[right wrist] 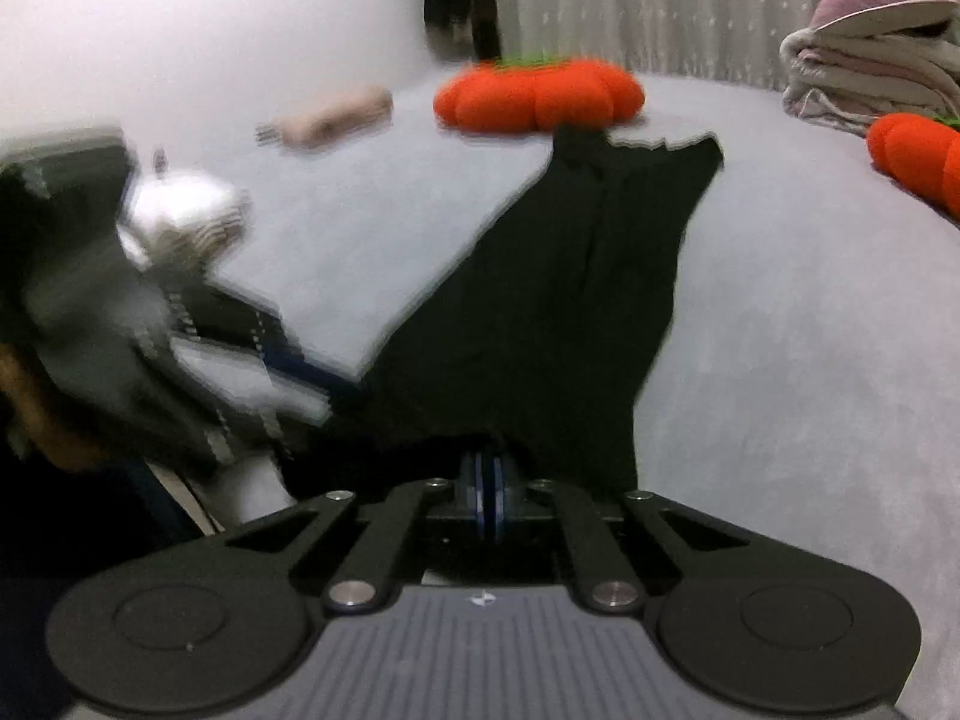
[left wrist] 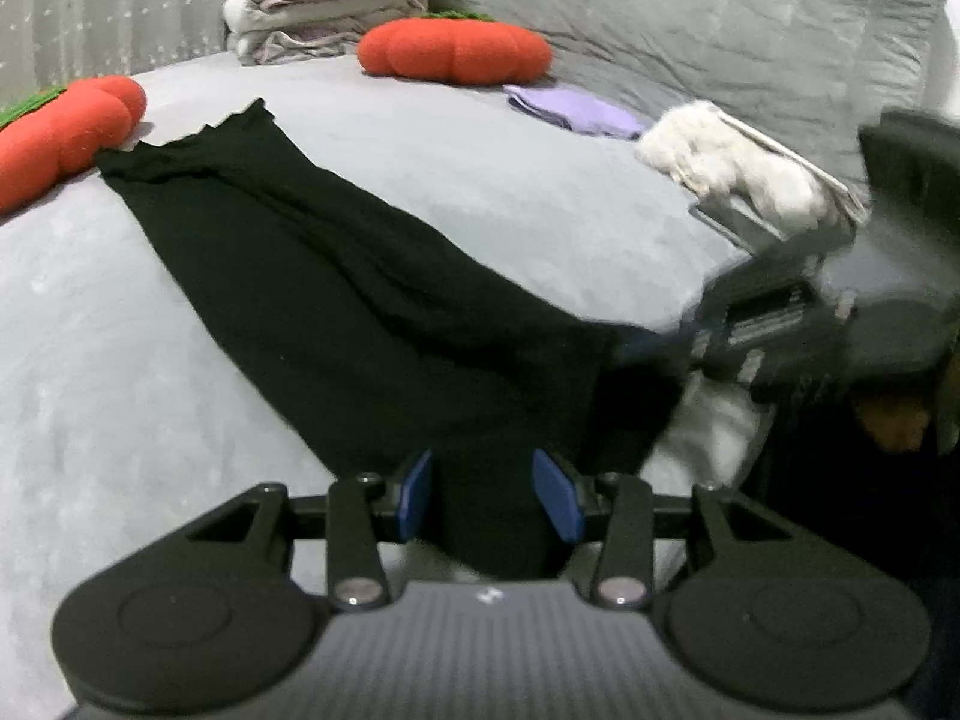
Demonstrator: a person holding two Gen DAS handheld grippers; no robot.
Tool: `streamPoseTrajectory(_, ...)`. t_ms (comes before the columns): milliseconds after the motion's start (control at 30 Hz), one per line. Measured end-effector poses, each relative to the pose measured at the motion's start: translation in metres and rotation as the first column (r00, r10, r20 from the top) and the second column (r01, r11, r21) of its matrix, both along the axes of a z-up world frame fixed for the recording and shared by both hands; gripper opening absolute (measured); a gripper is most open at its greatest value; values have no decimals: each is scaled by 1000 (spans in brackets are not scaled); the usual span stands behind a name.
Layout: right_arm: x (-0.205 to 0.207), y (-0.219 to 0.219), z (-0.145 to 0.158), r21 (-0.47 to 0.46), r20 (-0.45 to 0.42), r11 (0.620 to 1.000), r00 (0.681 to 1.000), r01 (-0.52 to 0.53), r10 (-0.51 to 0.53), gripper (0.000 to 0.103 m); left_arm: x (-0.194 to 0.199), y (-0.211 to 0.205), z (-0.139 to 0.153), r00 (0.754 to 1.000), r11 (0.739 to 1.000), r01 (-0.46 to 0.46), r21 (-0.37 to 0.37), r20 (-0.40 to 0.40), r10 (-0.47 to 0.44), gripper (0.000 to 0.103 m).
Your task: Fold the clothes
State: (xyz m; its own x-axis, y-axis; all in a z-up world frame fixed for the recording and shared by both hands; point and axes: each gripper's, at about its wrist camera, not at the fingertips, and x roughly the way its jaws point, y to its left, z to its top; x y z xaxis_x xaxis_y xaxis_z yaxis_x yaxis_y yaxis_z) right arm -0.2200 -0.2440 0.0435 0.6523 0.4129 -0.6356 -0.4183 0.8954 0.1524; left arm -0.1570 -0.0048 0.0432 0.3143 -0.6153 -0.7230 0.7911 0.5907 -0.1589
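Observation:
A long black garment lies spread on the grey bed, its far end near an orange cushion; it also shows in the right wrist view. My left gripper sits at the garment's near end, blue pads apart with black cloth between them. My right gripper has its blue pads pressed together at the garment's near edge, gripping the cloth. The right gripper appears blurred in the left wrist view at the garment's right corner. The left gripper appears blurred in the right wrist view.
Two orange pumpkin cushions lie on the bed. A pile of folded laundry sits at the back. A folded lilac cloth and a white fluffy item lie at right. A beige roll lies far left.

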Motion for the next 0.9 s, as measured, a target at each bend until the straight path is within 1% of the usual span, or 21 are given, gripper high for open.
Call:
streamPoseTrajectory(67, -2, -11, 8, 95, 14, 995, 1000, -3, 2, 6, -7, -4, -3, 999, 999, 38, 18, 19, -39, 39)
streamPoseTrajectory(133, 2, -16, 9, 132, 5, 991, 1000, -9, 8, 6, -14, -6, -3, 996, 997, 74, 36, 50, -76, 40)
streamPoseTrajectory(233, 4, -11, 4, 82, -28, 993, 996, -80, 83, 7, -22, -8, -1, 990, 993, 107, 46, 86, -111, 40)
streamPoseTrajectory(300, 3, -6, 0, 36, -35, 995, 995, -91, 93, 7, -28, -6, 5, 983, 991, 126, 33, 127, -129, 40)
streamPoseTrajectory(367, 10, -4, -4, 31, -48, 997, 996, -73, 74, 7, -35, -9, 9, 971, 989, 143, 29, 187, -146, 44)
streamPoseTrajectory(400, 8, -3, -4, 35, -46, 997, 997, -68, 69, 7, -38, -12, 8, 967, 989, 143, 39, 206, -148, 48)
streamPoseTrajectory(433, 9, -4, -4, 41, -41, 997, 997, -66, 67, 7, -40, -16, 6, 965, 989, 141, 50, 218, -149, 49)
streamPoseTrajectory(533, 10, -11, -3, 109, -40, 993, 998, -46, 51, 7, -44, -28, -1, 956, 988, 127, 92, 253, -146, 49)
streamPoseTrajectory(633, 10, -22, 0, 190, -47, 981, 998, -31, 41, 7, -39, -36, -8, 959, 988, 66, 138, 265, -101, 46)
streamPoseTrajectory(700, 11, -24, 1, 217, -54, 976, 998, -27, 40, 7, -36, -35, -9, 963, 990, 44, 135, 259, -78, 30)
streamPoseTrajectory(733, 11, -25, 1, 223, -59, 975, 998, -24, 38, 7, -36, -35, -8, 962, 990, 40, 136, 263, -75, 26)
streamPoseTrajectory(800, 10, -26, 0, 232, -67, 973, 997, -19, 36, 7, -39, -34, -8, 957, 989, 30, 146, 280, -71, 13)
streamPoseTrajectory(900, 9, -28, 0, 242, -79, 970, 996, -19, 39, 7, -42, -28, -5, 952, 988, 22, 153, 298, -67, 7)
